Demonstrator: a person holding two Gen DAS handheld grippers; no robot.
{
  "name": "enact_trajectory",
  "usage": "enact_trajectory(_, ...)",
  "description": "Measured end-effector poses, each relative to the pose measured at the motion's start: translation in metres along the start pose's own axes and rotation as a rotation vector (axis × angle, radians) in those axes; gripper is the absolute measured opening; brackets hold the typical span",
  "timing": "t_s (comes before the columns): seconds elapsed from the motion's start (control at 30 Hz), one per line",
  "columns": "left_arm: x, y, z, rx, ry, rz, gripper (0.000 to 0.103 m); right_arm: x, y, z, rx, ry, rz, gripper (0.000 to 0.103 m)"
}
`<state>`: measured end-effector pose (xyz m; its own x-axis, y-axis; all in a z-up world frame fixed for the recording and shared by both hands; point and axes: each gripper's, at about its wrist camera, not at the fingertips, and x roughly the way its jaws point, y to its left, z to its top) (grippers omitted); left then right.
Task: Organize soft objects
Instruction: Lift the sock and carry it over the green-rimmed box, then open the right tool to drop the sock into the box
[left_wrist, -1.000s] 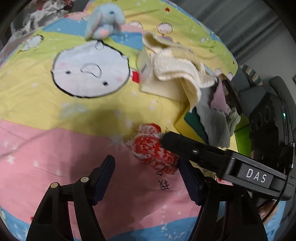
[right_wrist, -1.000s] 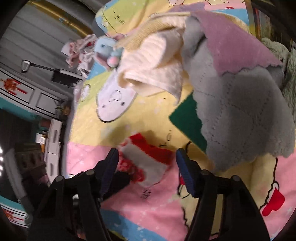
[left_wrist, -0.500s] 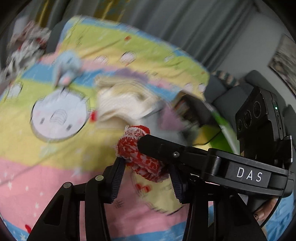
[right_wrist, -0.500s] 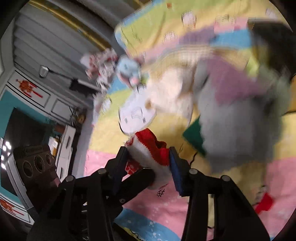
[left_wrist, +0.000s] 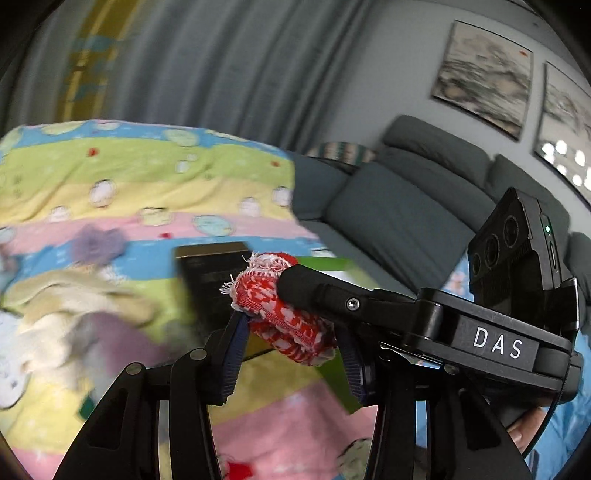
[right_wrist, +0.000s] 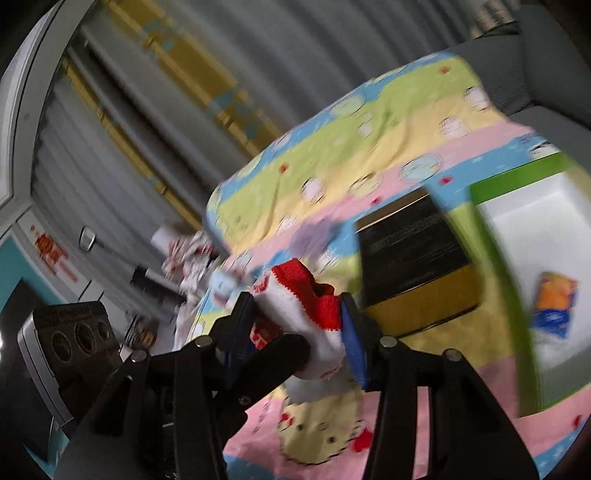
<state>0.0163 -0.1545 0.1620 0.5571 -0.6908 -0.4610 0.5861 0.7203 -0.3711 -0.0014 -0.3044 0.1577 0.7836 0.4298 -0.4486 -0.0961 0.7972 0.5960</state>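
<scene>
A red and white knitted sock (left_wrist: 284, 317) is held in the air above the colourful blanket (left_wrist: 155, 184). My left gripper (left_wrist: 291, 343) is shut on one end of it, and my right gripper (right_wrist: 299, 325) is shut on the other end (right_wrist: 306, 314); the two grippers cross each other. A pile of cream, grey and purple cloths (left_wrist: 74, 325) lies blurred at the left of the left wrist view. A green box with a white inside (right_wrist: 532, 280) holds a small orange and blue item (right_wrist: 554, 306).
A black and yellow box (right_wrist: 410, 258) sits on the blanket beside the green box. A grey sofa (left_wrist: 406, 206) stands behind the bed at right. Grey curtains (left_wrist: 221, 74) hang at the back.
Both grippers closed on the sock and lifted it off the blanket. The views swung up and right, away from the cloth pile toward the boxes and sofa.
</scene>
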Motion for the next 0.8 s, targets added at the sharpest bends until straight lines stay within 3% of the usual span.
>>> enact_trajectory(0.23,0.056,-0.050,0.006,0.097,0.038,-0.123,0.048,-0.040,-0.056,0.009,0.126,-0.108,-0.064,0.046)
enact_trajectory(0.57,0.114,-0.083,-0.003,0.076,0.166,-0.280,0.048,-0.066,-0.112,0.010,0.268,-0.195,-0.224,0.046)
enact_trajectory(0.8,0.145,-0.090,-0.011,0.034,0.236,-0.298,0.048,-0.070,-0.142,0.005,0.372,-0.221,-0.289,0.046)
